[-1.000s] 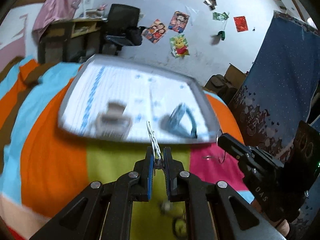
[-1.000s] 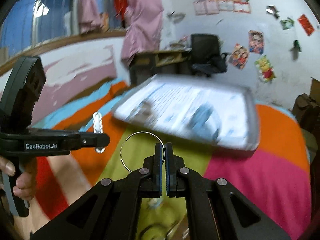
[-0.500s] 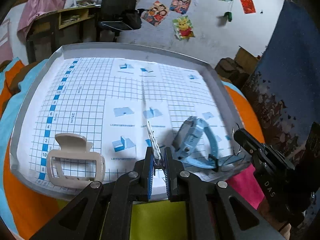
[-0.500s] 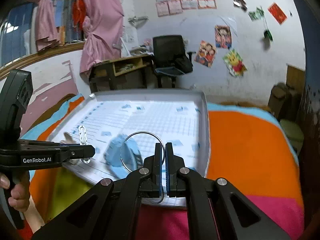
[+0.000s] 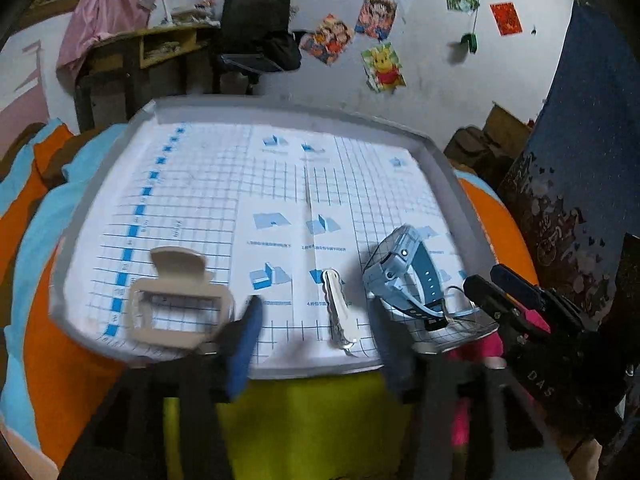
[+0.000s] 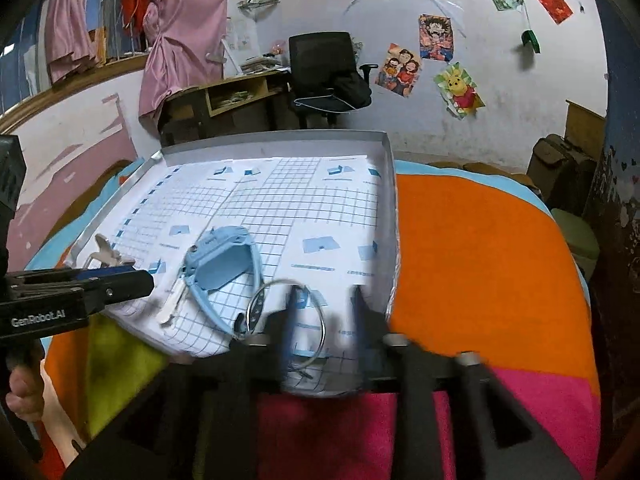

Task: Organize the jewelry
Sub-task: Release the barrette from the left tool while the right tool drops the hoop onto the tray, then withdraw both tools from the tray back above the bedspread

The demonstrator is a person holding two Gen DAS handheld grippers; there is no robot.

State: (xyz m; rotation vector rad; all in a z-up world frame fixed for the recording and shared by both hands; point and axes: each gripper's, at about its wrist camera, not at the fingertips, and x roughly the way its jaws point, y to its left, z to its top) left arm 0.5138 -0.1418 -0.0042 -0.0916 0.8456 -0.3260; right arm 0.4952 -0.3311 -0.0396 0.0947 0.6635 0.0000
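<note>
A grey tray [image 5: 448,176] lined with blue-grid paper lies on the bed. A white hair clip [image 5: 338,308] lies in it near the front edge, between my open left gripper's [image 5: 320,332] fingers. A beige claw clip [image 5: 176,300] lies to its left, a light blue watch [image 5: 404,276] to its right. In the right wrist view my right gripper [image 6: 324,312] is open around a thin silver ring [image 6: 320,312] lying on the paper beside the watch [image 6: 224,264]. The white clip [image 6: 172,304] shows there too, with the tray's wall [image 6: 390,200].
The bed cover has orange [image 6: 472,248], pink [image 6: 532,400], yellow-green [image 5: 320,420] and light blue patches. A desk and black chair [image 6: 324,76] stand behind the tray by the poster wall. A dark blue curtain [image 5: 580,152] hangs at the right.
Both grippers opened. The left let go of the white hair clip and the right let go of the silver ring; both now lie on the tray's paper near its front edge.
</note>
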